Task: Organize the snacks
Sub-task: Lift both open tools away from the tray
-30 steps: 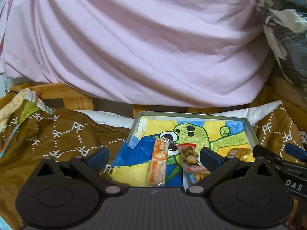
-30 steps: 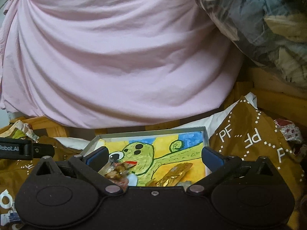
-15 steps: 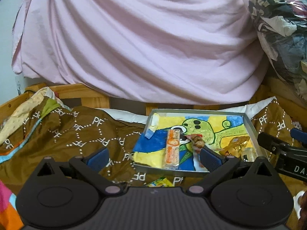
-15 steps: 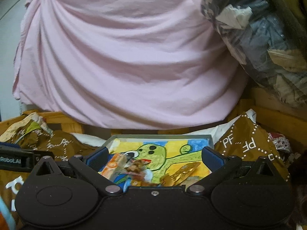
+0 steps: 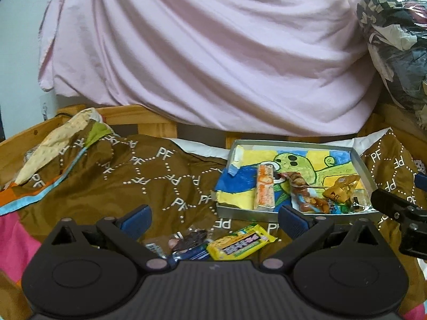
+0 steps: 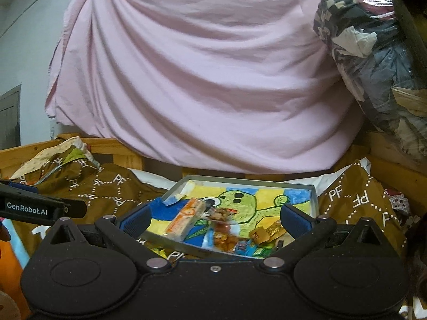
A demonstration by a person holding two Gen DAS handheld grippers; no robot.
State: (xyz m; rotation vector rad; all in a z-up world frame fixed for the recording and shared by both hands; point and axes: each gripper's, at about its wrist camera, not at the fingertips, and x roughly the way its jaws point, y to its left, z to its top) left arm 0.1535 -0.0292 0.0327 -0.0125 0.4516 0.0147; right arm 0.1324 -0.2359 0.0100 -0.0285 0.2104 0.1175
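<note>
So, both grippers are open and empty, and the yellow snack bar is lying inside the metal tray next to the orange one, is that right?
Not quite. The yellow snack bar lies outside the metal tray, on the brown cloth in front of it, as the left wrist view shows. The orange snack bar is in the tray. The left gripper and right gripper are both open and empty.

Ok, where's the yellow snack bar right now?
In the left wrist view, the yellow bar lies on the brown cloth just in front of the tray, between the open left gripper's fingers.

Pink sheet point(image 5: 208, 53) above brown blanket point(image 5: 112, 184)
</note>
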